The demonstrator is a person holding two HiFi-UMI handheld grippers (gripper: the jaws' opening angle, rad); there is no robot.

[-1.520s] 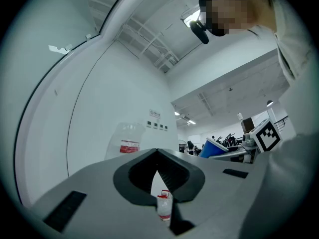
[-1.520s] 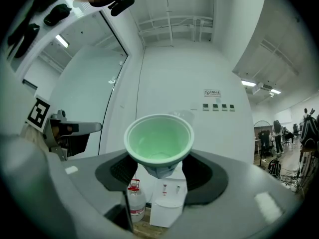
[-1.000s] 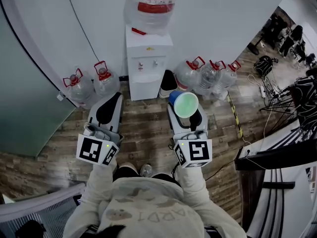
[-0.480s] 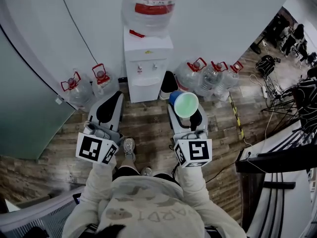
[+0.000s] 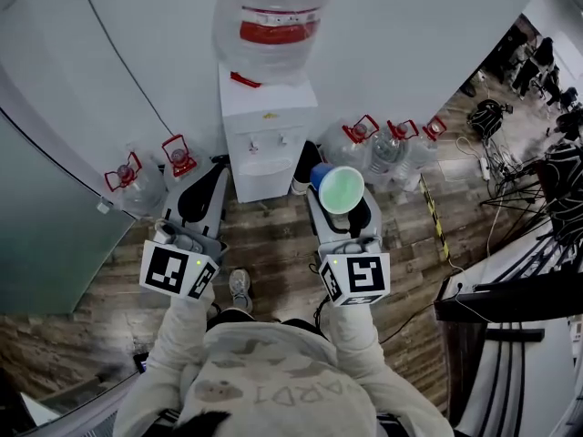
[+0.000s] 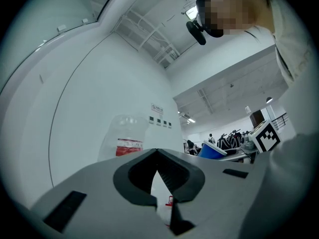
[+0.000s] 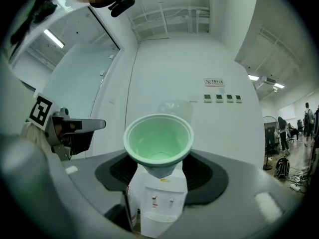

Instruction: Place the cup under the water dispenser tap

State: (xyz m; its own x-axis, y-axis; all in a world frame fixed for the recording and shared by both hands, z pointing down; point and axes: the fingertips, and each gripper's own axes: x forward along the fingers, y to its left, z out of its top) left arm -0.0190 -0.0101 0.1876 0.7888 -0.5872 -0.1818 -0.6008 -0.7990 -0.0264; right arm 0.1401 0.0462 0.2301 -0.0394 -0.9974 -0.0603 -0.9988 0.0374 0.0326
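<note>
The right gripper (image 5: 342, 217) pinches the cup (image 5: 342, 189) at its lower part, jaws closed on both sides of it. The cup is blue outside and pale green inside, and no liquid shows in it. Its mouth faces up toward the head camera. It hangs in the air above the floor (image 5: 273, 244), near and to the right of the dispenser (image 5: 267, 130), and clear of it. It is not under the taps (image 5: 266, 140); in the right gripper view the two taps (image 7: 162, 201) show below the cup's base and farther off.

The left gripper (image 5: 208, 189) is held level with the right one, left of the dispenser's front. Its jaws are pressed together at the tips with nothing between them.

The dispenser is white and stands against the far wall, with a large clear bottle (image 5: 273, 16) with a red label upside down on top. Spare jugs (image 5: 387, 144) with red handles stand on the floor on both sides of it. A shoe (image 5: 240, 289) shows near, between the grippers.
</note>
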